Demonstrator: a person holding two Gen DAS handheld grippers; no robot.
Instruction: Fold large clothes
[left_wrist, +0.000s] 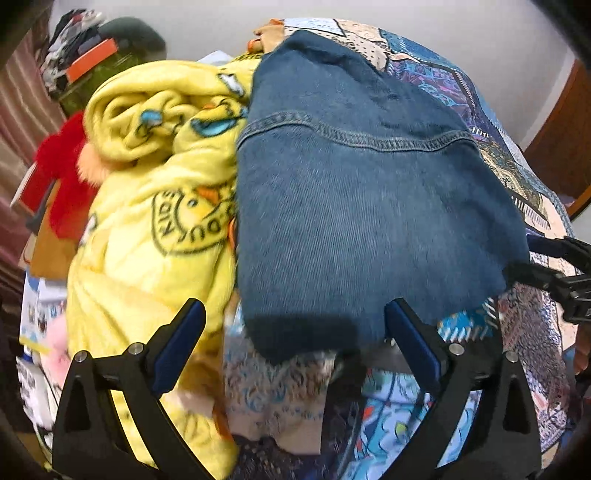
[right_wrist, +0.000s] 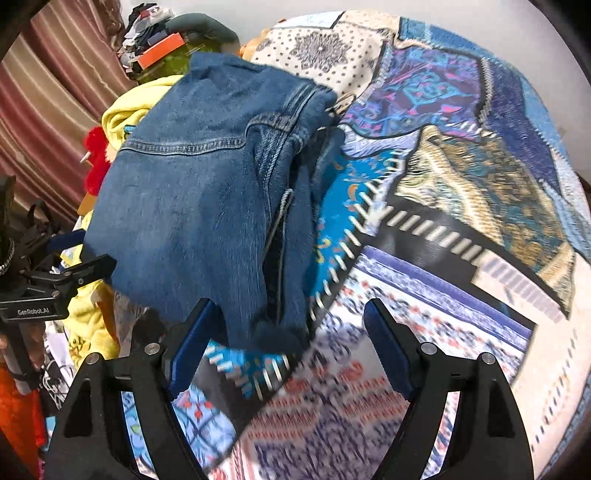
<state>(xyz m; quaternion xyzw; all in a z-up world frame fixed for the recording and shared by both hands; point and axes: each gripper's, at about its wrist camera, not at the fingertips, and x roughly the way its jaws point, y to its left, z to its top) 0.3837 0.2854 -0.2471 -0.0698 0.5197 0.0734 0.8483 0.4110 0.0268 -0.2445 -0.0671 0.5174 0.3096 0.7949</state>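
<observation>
Left wrist view showed the left hand-held gripper released, jaws spread and empty, just short of the jeans' near hem. The right hand-held gripper was likewise spread wide, grasping nothing, at the same hem. The jeans lay folded on the patchwork bedspread, beside a yellow blanket. Denim this thick probably handles heavy and fairly stiff, not slippery; the stitched hem corners or the seamed edges farther off look the surest holds.

Matt blue denim jeans on printed cloth bedspread
</observation>
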